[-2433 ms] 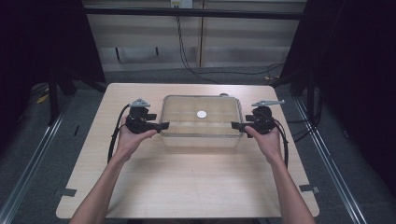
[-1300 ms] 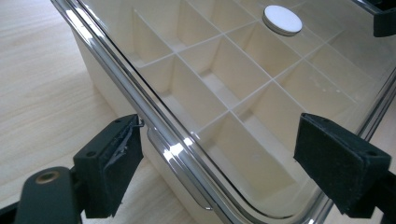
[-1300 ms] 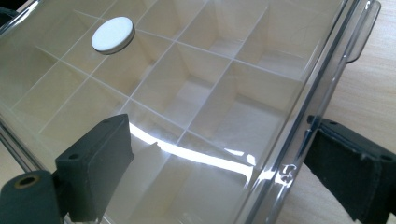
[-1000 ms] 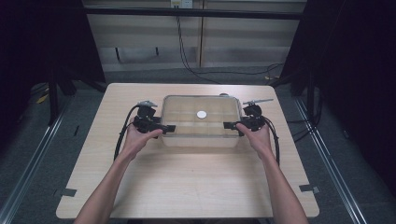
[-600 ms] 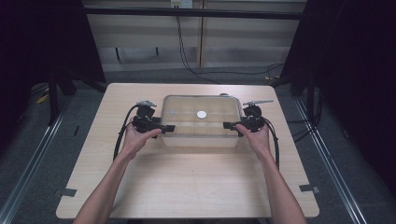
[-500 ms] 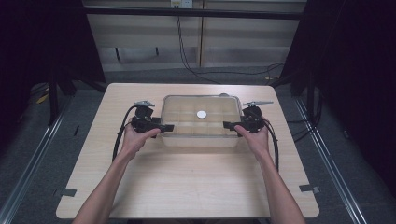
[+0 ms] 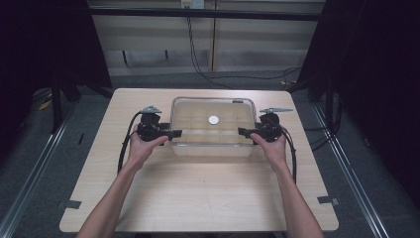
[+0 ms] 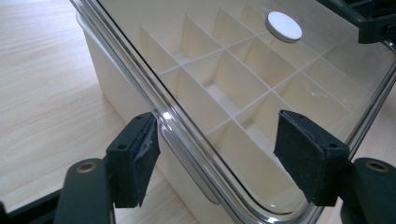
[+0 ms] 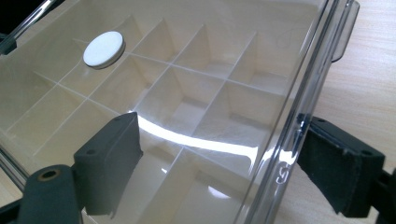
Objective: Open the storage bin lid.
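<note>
Straddling the clear lid's (image 7: 213,121) glossy rims (white disc (image 7: 213,119) on top), both grippers' jaws, closing, stand apart.

Both forearms are extended forward from the near edge and are angled slightly outward. The left claw (image 7: 171,134) is held level in the left hand (image 7: 141,148), its jaws pointed inward toward the right. The right claw (image 7: 245,132) is held likewise in the right hand (image 7: 272,147), pointed toward the left. On both claws the jaws have just been closing; a gap is still kept between the pads (image 8: 140,156).
</note>
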`<state>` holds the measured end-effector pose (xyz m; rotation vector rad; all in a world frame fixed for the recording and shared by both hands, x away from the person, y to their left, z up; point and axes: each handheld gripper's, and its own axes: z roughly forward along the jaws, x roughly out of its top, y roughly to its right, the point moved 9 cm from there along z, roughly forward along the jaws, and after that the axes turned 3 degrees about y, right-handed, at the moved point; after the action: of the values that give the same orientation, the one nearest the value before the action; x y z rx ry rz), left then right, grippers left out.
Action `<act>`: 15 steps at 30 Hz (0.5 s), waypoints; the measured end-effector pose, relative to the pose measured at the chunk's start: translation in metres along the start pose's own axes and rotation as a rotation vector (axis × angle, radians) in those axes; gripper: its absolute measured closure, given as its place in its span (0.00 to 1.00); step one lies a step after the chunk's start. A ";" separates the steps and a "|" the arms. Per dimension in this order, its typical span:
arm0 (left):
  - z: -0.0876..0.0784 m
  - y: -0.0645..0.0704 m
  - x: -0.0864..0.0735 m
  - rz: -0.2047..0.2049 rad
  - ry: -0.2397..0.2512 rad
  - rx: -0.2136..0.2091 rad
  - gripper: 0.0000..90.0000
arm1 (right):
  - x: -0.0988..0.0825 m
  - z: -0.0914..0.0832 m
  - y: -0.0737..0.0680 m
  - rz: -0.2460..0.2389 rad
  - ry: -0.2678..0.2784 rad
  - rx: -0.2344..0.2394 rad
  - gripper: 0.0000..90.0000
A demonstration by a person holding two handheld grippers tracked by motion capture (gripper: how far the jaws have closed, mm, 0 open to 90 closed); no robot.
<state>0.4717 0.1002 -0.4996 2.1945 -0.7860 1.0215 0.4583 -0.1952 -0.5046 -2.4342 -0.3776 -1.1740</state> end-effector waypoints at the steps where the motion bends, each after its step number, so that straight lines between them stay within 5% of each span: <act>1: 0.000 0.000 0.000 0.000 0.000 0.000 0.35 | 0.000 0.000 0.000 0.000 0.000 0.000 0.18; 15: -0.010 0.003 0.005 0.039 0.050 0.004 0.47 | 0.007 -0.016 0.002 0.019 0.083 0.025 0.39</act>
<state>0.4680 0.1036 -0.4894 2.1566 -0.8080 1.0937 0.4524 -0.2042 -0.4905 -2.3547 -0.3414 -1.2499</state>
